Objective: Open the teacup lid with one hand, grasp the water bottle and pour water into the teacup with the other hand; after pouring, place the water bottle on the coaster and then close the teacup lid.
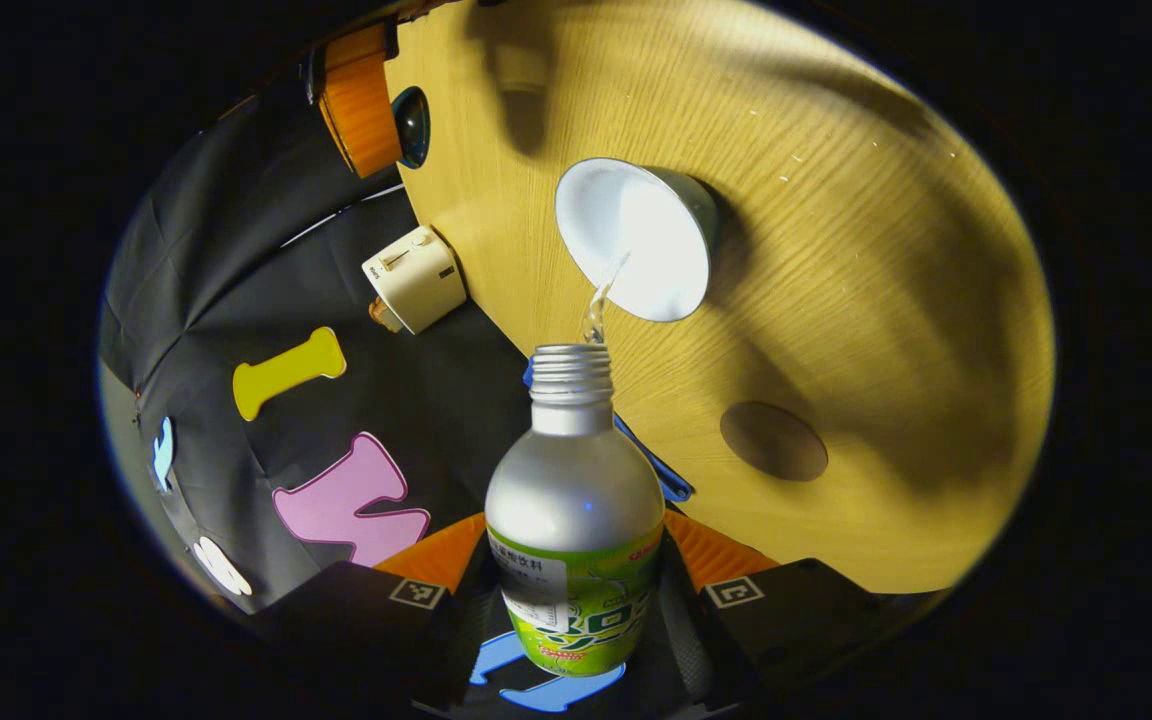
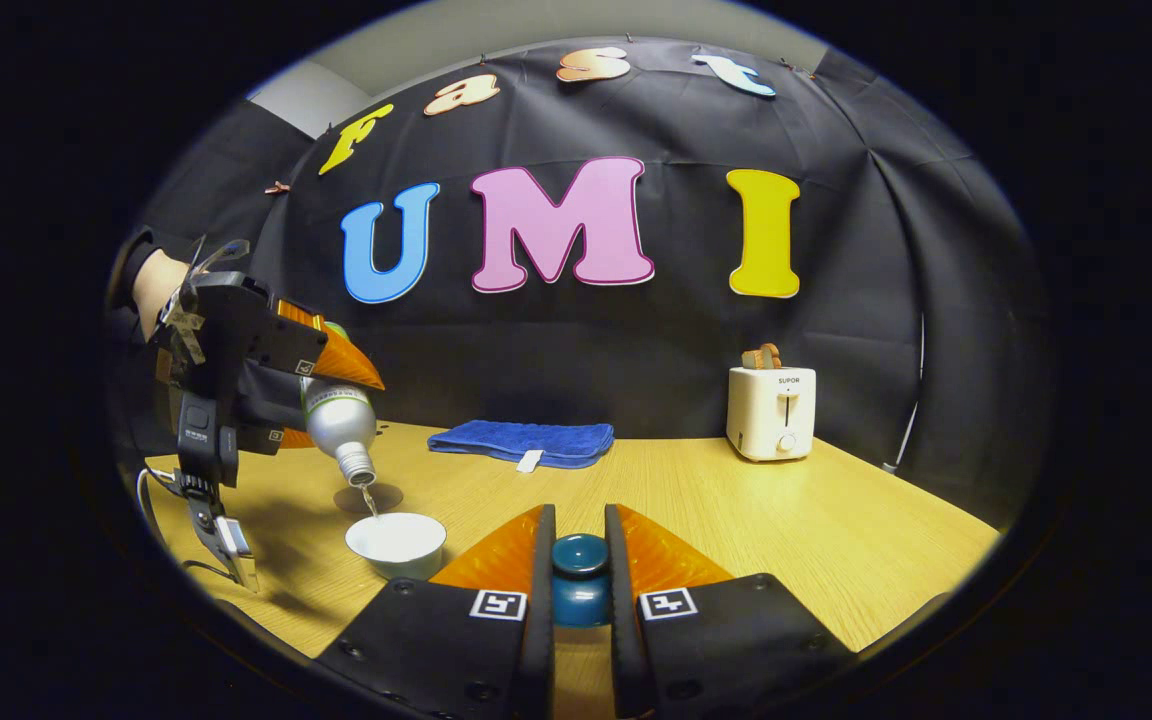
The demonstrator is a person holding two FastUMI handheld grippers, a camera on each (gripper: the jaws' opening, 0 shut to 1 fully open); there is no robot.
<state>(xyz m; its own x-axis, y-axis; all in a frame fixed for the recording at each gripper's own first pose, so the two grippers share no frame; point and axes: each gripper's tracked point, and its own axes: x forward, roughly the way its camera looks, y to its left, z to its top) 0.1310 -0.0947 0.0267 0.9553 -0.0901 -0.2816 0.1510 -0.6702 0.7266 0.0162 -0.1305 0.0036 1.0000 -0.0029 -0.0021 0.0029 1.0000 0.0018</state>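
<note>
A light wooden table (image 2: 756, 510) is set against a black cloth wall, with a blue towel (image 2: 521, 441) and a white toaster (image 2: 771, 412) placed along its far edge.

In the left gripper view, the water bottle (image 1: 576, 520) is seen clamped between the left gripper's (image 1: 576, 590) two fingers and tipped forward, its open mouth just above the teacup (image 1: 636, 240). A thin stream of water (image 1: 599, 300) is seen running from the mouth into the white interior. The round coaster (image 1: 774, 441) is shown on the table near the cup, apart from it.

In the right gripper view, the left gripper (image 2: 266, 370) is seen from the side, held by a hand (image 2: 158, 285) at the left, with the bottle slanted down over the teacup (image 2: 396, 543). The dark teal teacup lid (image 2: 579, 575) is shown gripped between the nearly closed fingers of the right gripper (image 2: 579, 560), held clear of the cup.

The teacup stands near the table's front left part. Bare tabletop is left to the right of the cup, up to the toaster and the right edge.
</note>
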